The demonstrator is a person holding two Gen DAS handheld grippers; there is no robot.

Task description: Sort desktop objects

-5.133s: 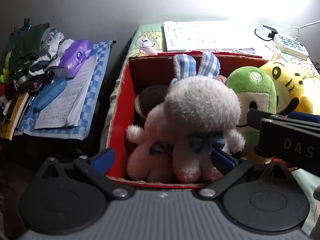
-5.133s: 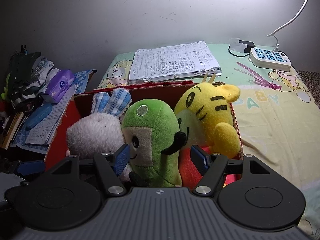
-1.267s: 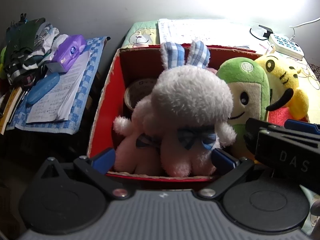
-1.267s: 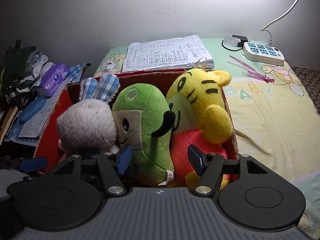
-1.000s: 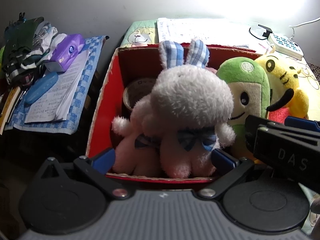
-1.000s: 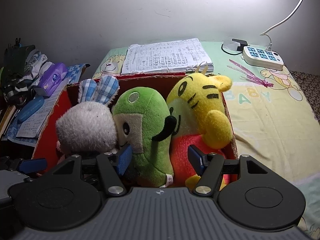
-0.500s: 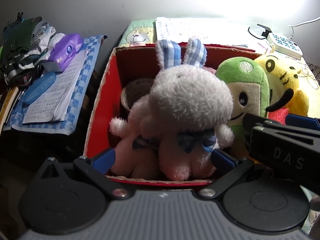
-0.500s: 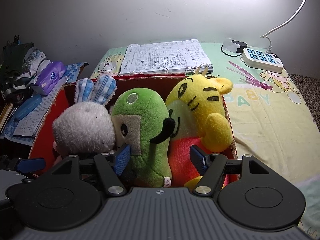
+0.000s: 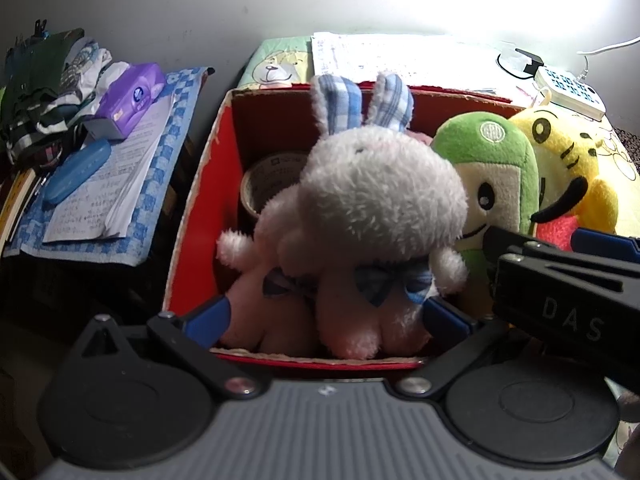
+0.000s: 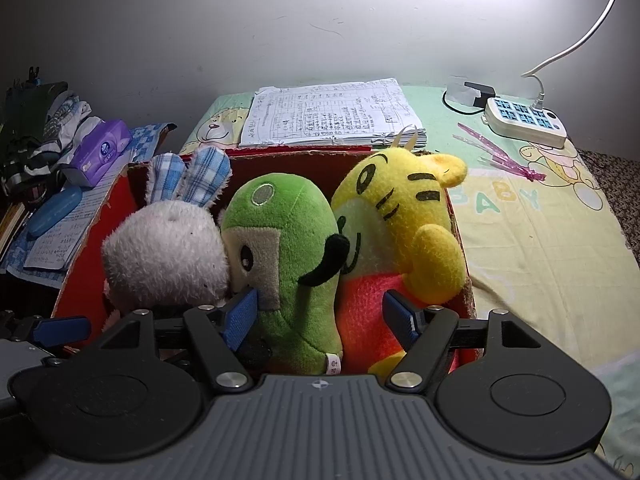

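Left wrist view: on your far left a tissue pack (image 9: 130, 98) and a blue case (image 9: 76, 176) lie on papers over a checked cloth (image 9: 160, 184). Next comes the red box (image 9: 192, 216), with a tape roll (image 9: 264, 184) at its back left. Your left tool (image 9: 324, 316) is spread wide at the box's near rim, its blue pads either side of the white rabbit (image 9: 368, 216), not pressing it. Right of the rabbit stand the green toy (image 9: 492, 168) and the yellow tiger (image 9: 568, 160), all touching in a row.

From the right wrist, your right tool (image 10: 324, 316) is also open wide, its pads flanking the green toy's lower body and the tiger's red belly without closing on either. Behind the box lies a paper stack (image 10: 332, 114); further right, a power strip (image 10: 524, 120) rests on the printed surface (image 10: 540, 240).
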